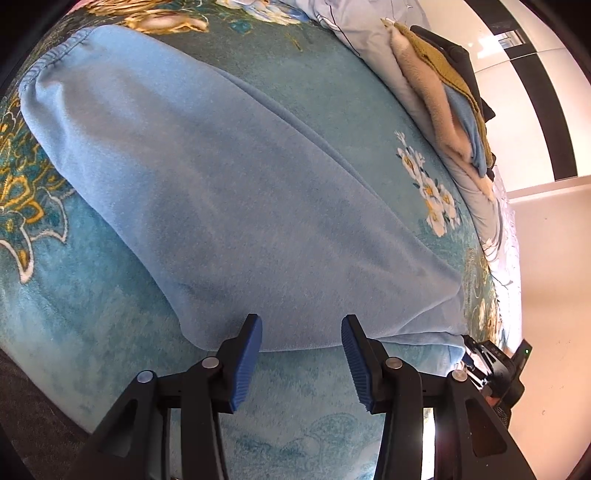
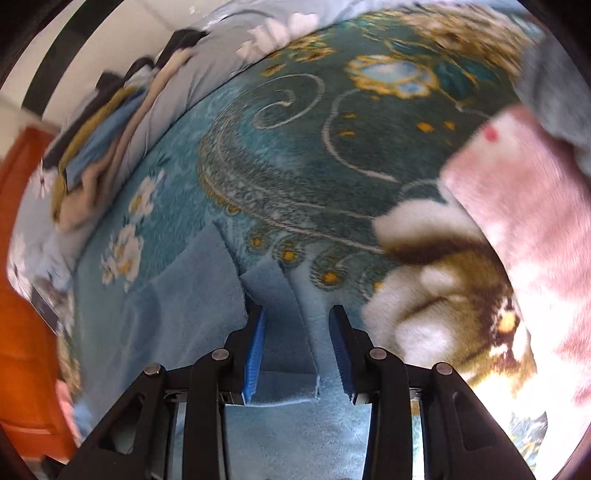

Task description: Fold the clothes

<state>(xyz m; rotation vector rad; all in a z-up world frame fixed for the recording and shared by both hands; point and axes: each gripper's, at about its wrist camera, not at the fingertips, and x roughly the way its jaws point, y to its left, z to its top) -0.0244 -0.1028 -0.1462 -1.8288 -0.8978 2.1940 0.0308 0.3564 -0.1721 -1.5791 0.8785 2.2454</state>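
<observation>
Light blue fleece garment (image 1: 236, 192) spread flat across the middle of the left wrist view, soft and matte with a fine nap, a long seam running diagonally from upper centre toward lower right, a gathered elastic hem at upper left, a rounded folded edge at the bottom centre. Lying on a plush teal blanket (image 1: 110, 314) covering a bed, woven with gold scrolls, white flowers and peacock-feather eyes. Left tongs (image 1: 301, 360) apart at the bottom of that view, ribbed blue pads on black arms, tips just at the garment's near edge, nothing between them, no pad pressing on cloth. In the right wrist view, a narrow strip and cut corner of the same blue fleece (image 2: 284, 332) at lower centre, passing between the pads of the right tongs (image 2: 299, 354); jaws standing apart, cloth close against the left pad and clear of the right one, real grip impossible to tell through the motion blur. Pink and white fluffy fabric (image 2: 524, 221) with brown patches bunched at the right of that frame, overexposed lower down. Stack of folded clothes (image 1: 443, 96) at upper right of the left view: cream fleece, blue, mustard knit and something dark, resting on a pale blue floral quilt (image 1: 354, 22). Behind, a pale wall with a dark stripe; orange-brown furniture (image 2: 22, 295) along the left edge of the right view. No readable writing anywhere.
</observation>
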